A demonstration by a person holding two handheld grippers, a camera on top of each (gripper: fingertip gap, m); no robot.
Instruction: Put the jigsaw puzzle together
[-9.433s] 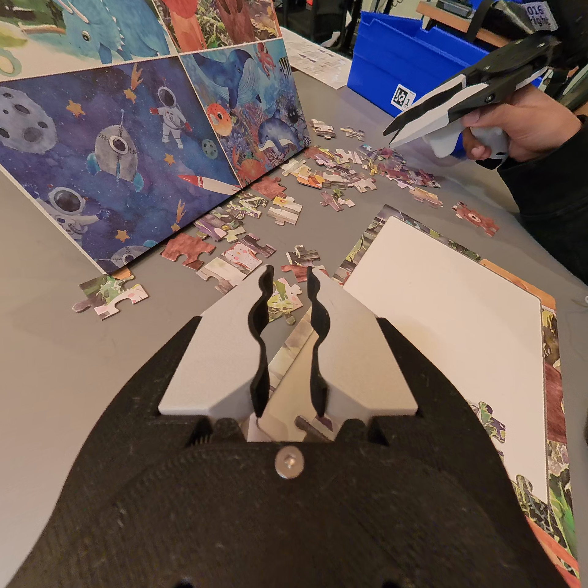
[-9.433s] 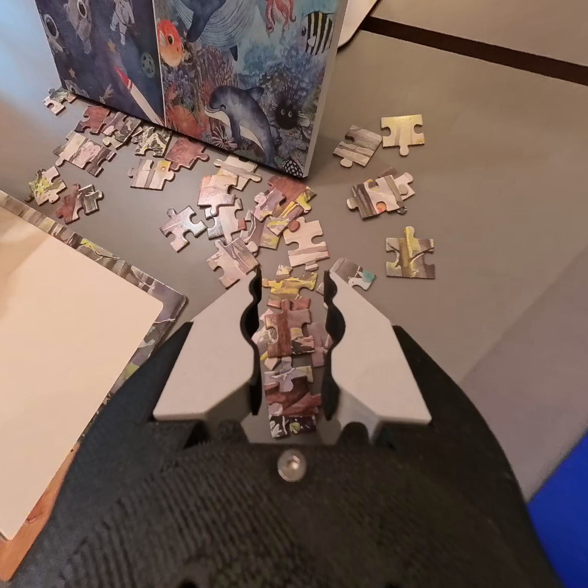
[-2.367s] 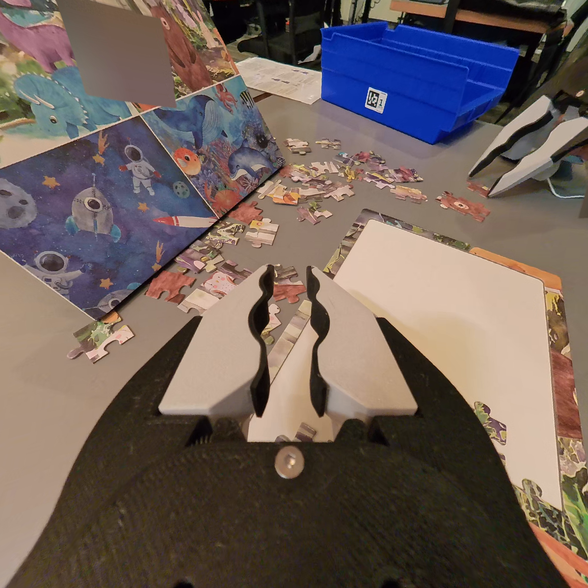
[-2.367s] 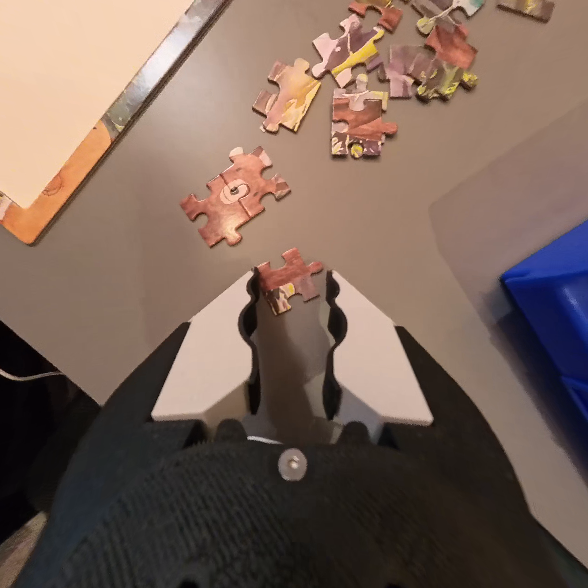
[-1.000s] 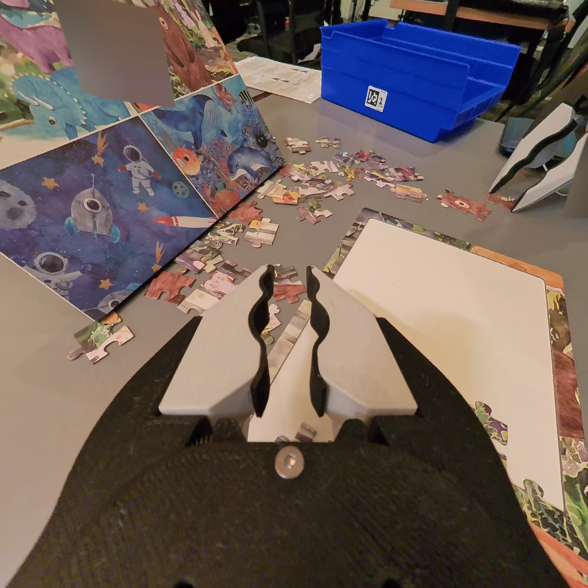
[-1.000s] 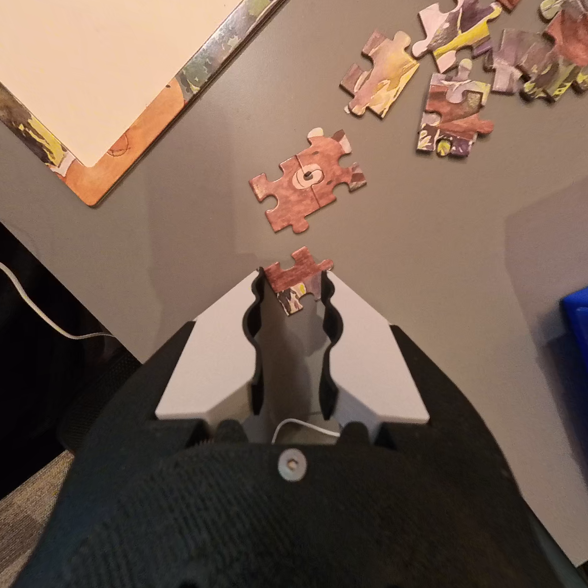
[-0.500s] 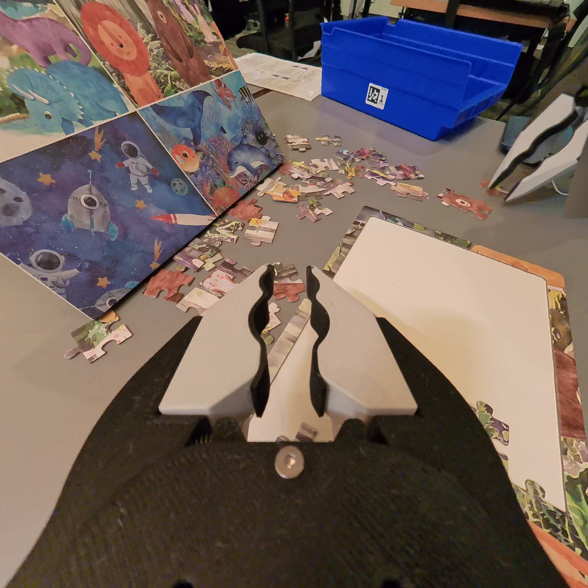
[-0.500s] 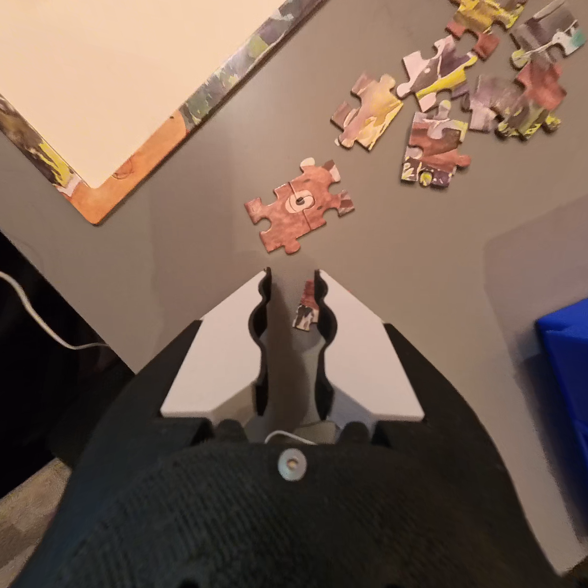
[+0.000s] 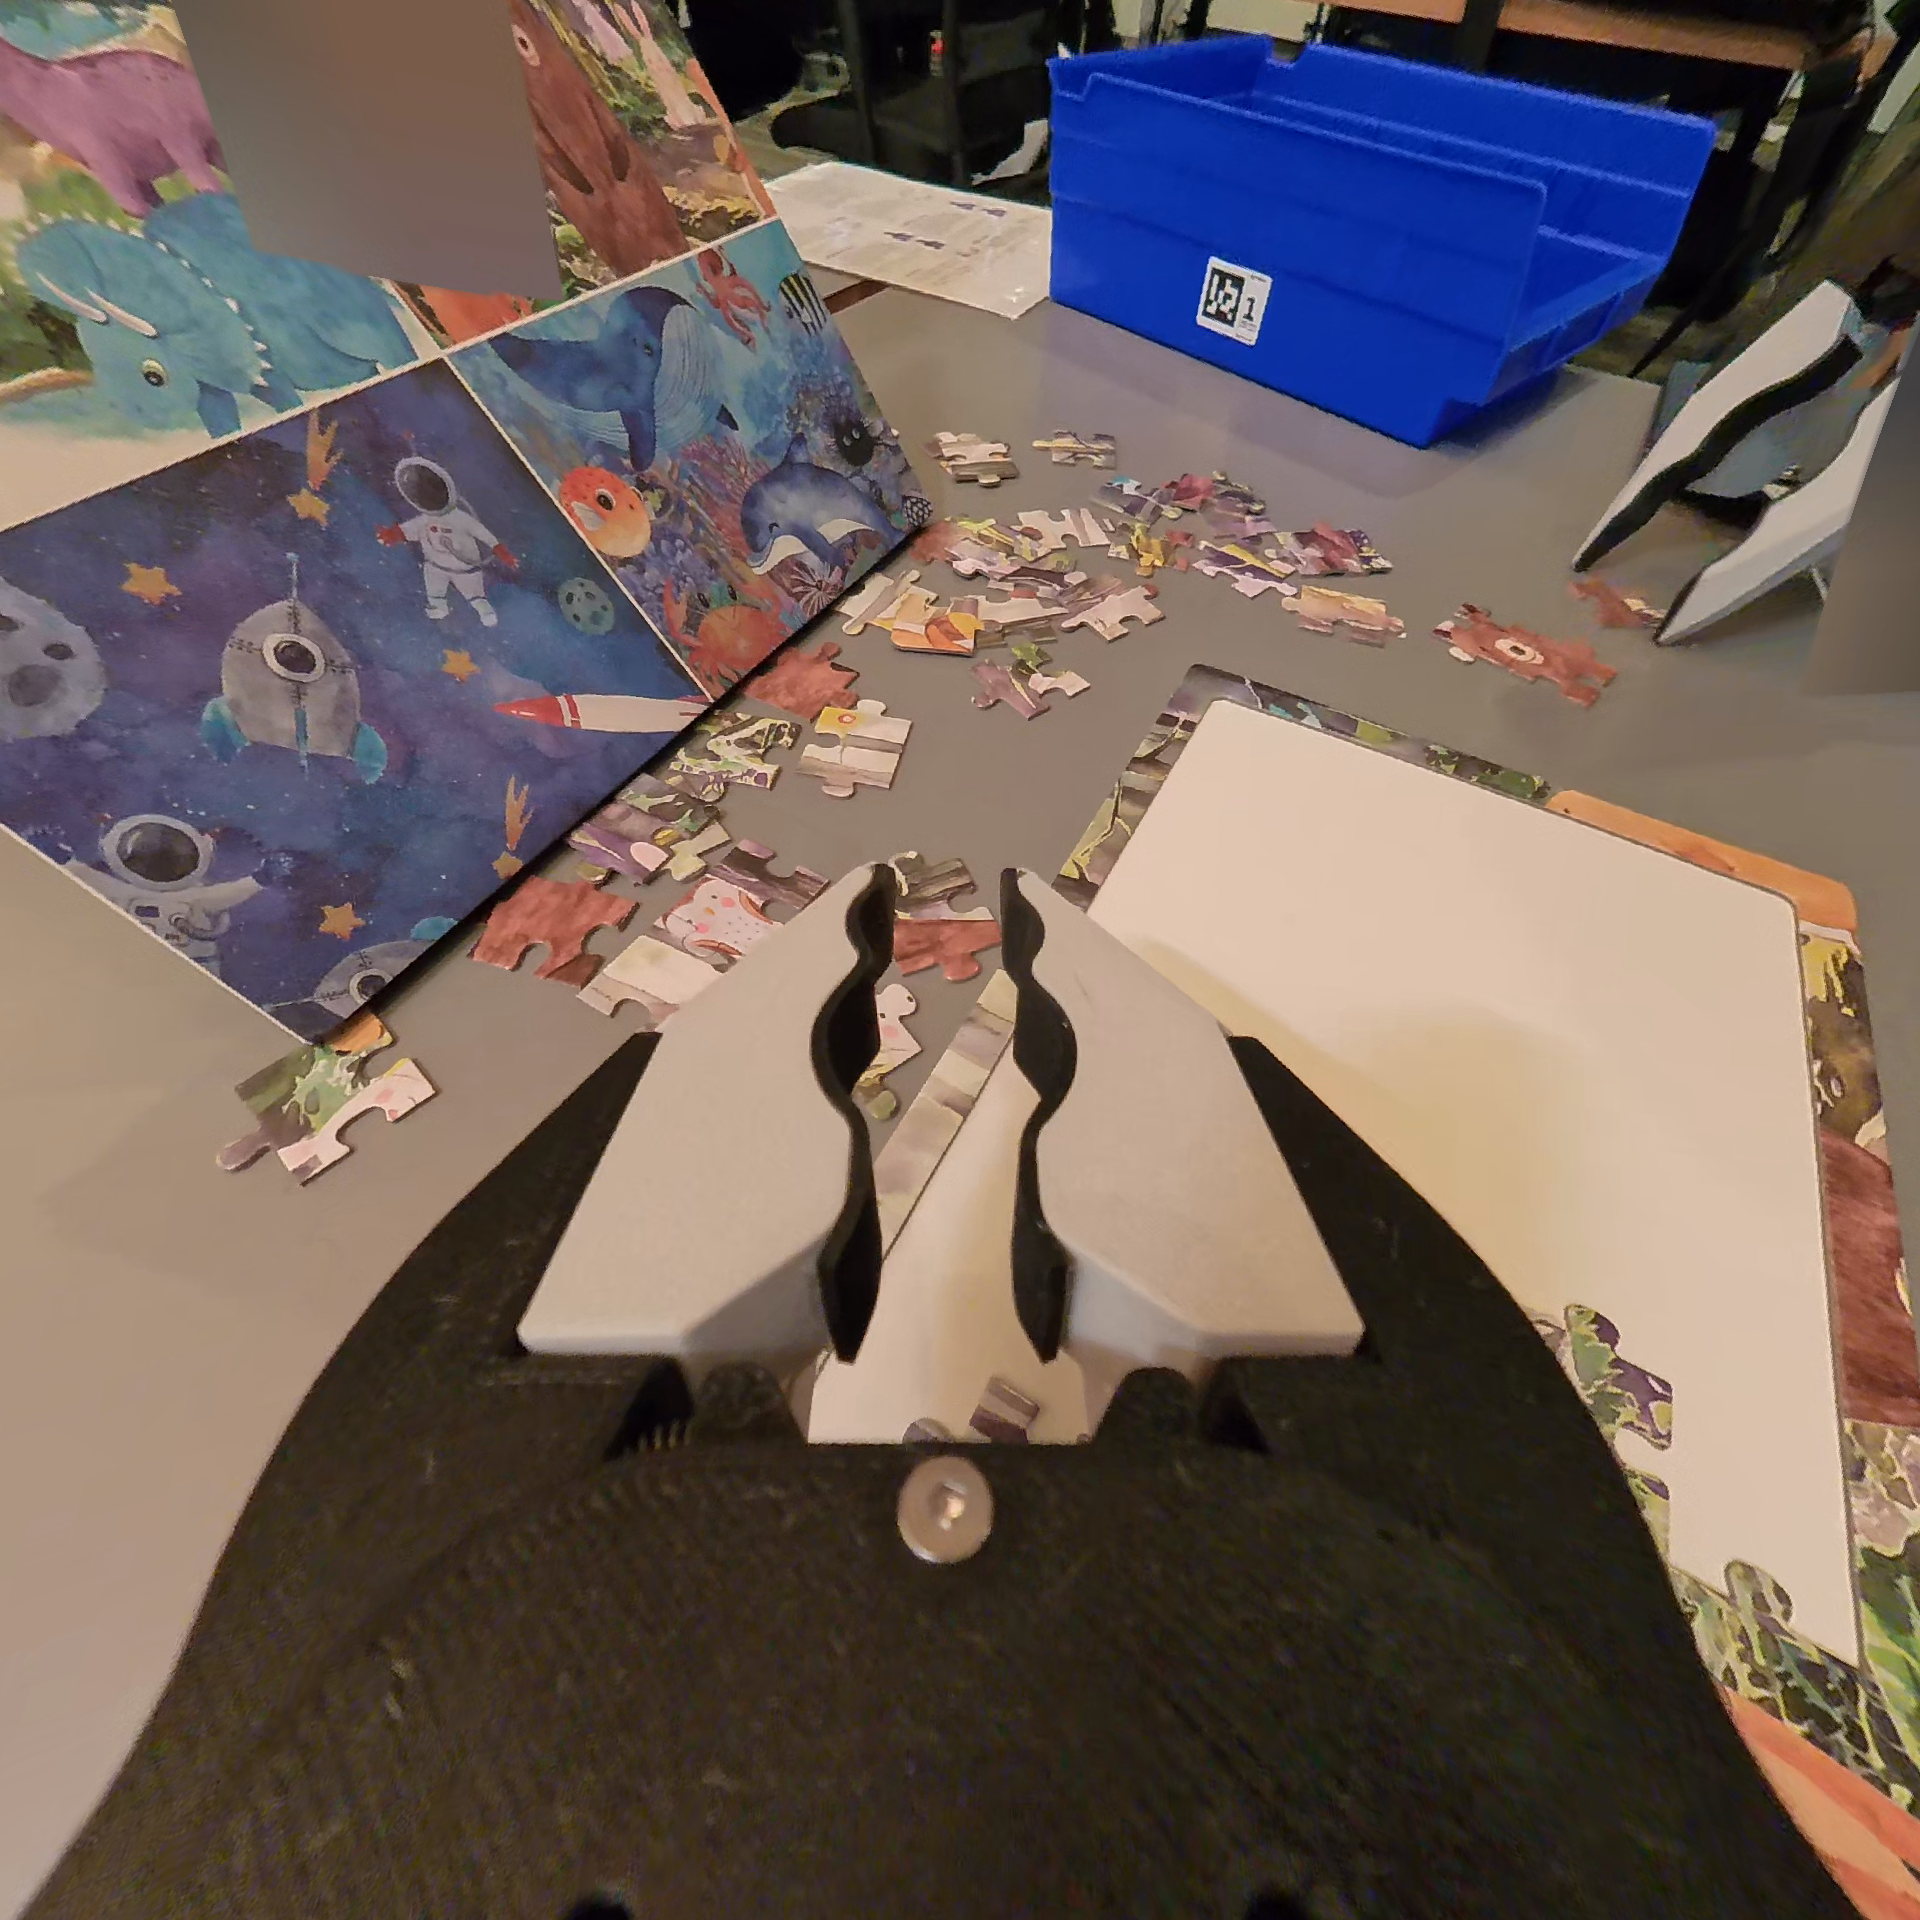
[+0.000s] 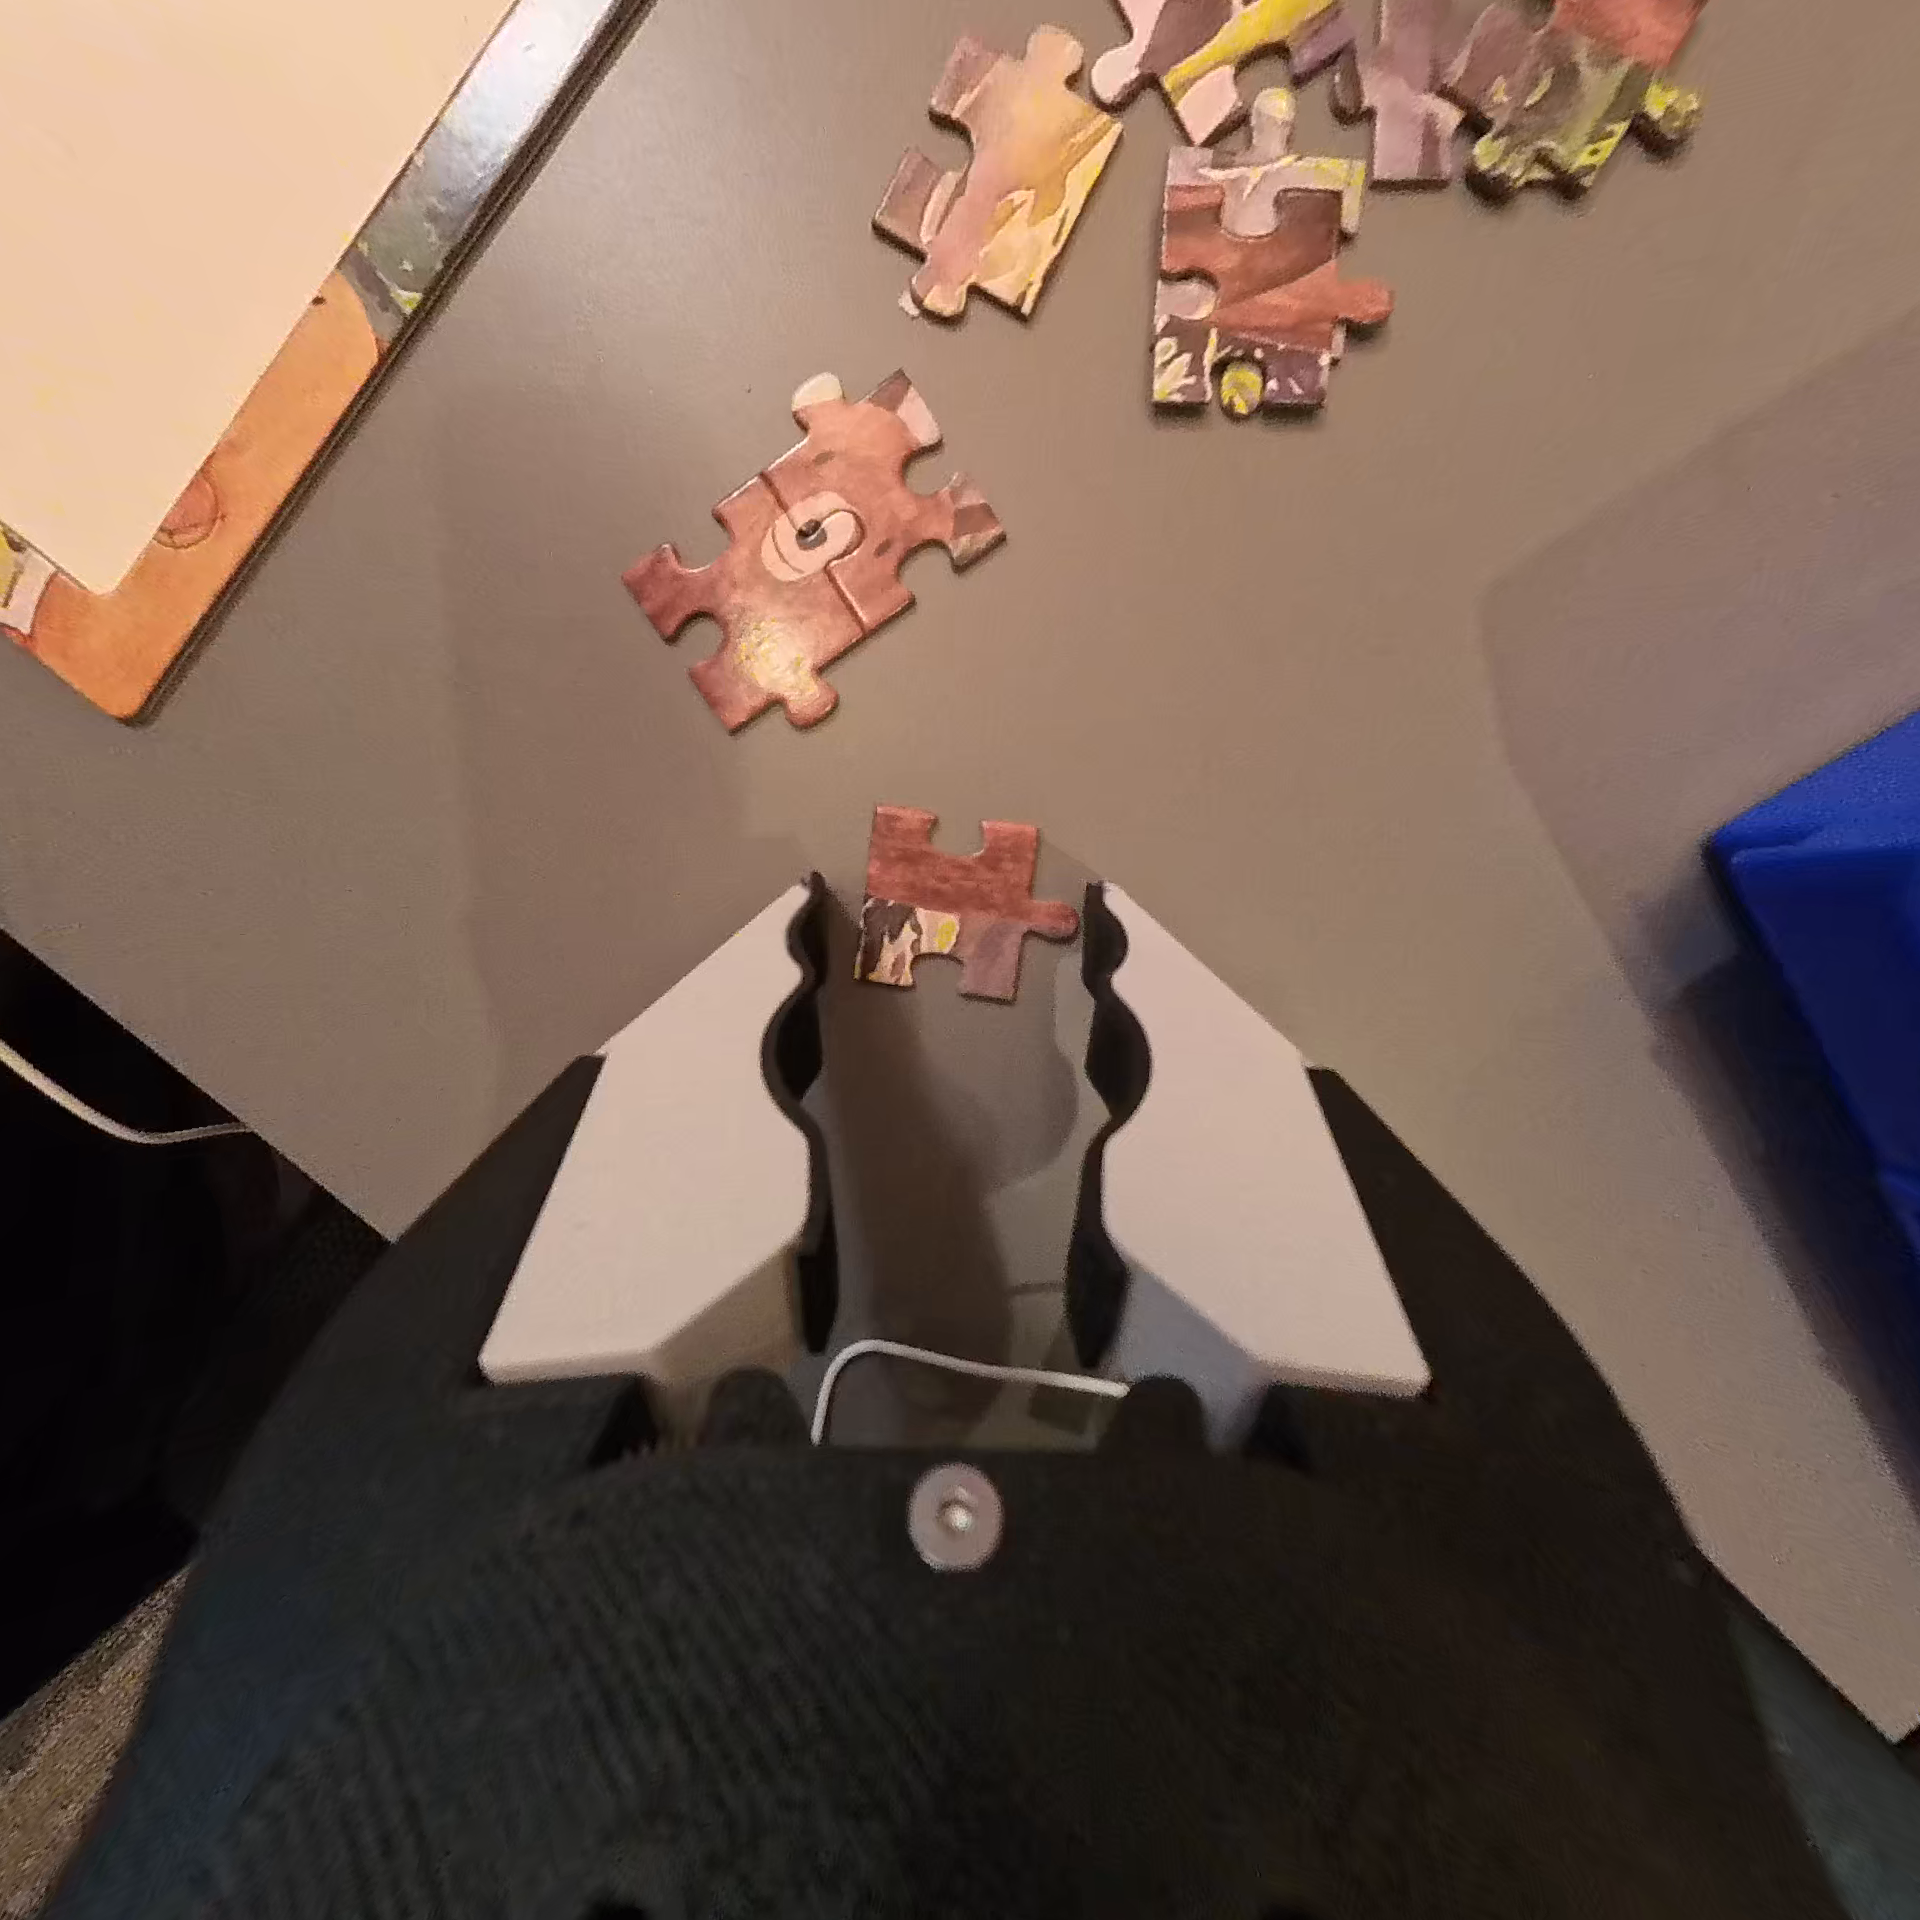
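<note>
While the right gripper [image 10: 948,894] stands with its wavy-edged grey fingers spread wide, a flat reddish-brown puzzle piece [image 10: 961,900] with knobs and notches lies between the tips on the matte grey table [image 10: 1299,675], gripped by neither. At its 11 o'clock, apart from it, lie two joined brown pieces [image 10: 812,551] painted with an eye. The puzzle tray [image 9: 1455,1039], cream inside with a printed border, sits at 10 o'clock. The left gripper [image 9: 948,883] holds a narrow gap with nothing in it, above the tray's corner. Loose pieces [image 9: 1039,592] scatter beside the glossy picture box [image 9: 416,582].
</note>
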